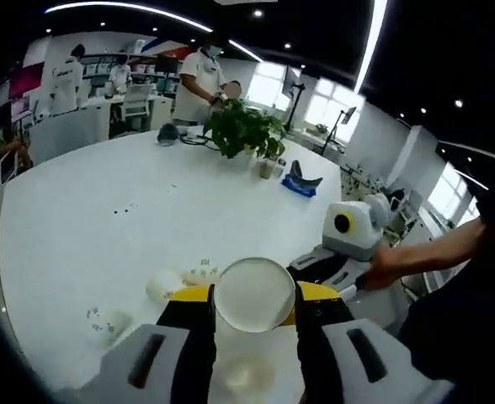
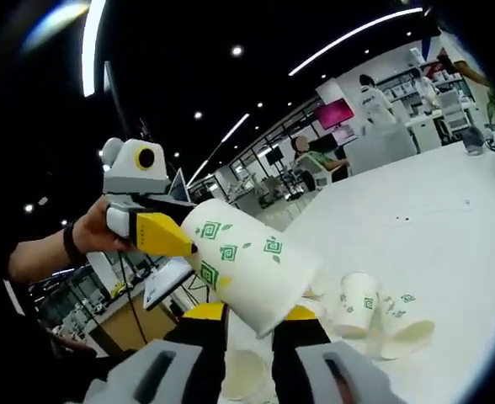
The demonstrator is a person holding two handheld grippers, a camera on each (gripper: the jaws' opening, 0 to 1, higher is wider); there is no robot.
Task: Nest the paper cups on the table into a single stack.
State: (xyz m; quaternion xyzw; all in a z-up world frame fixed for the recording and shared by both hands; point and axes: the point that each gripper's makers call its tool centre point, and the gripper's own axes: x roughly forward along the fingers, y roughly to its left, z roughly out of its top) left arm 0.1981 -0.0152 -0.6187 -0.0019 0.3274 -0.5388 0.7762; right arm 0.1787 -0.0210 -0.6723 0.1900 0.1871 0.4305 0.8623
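My left gripper is shut on a white paper cup whose round end faces its camera. From the right gripper view this cup carries green leaf prints and hangs tilted in the air, the left gripper gripping its upper end. The cup's lower end lies just over the jaws of my right gripper, which stand slightly apart with nothing between them. That right gripper sits close beside the held cup, on its right. Several loose cups lie on their sides on the white table.
A potted plant and a blue object stand at the table's far side, with people and desks behind. Another cup shows below the right jaws. A hand holds the right gripper.
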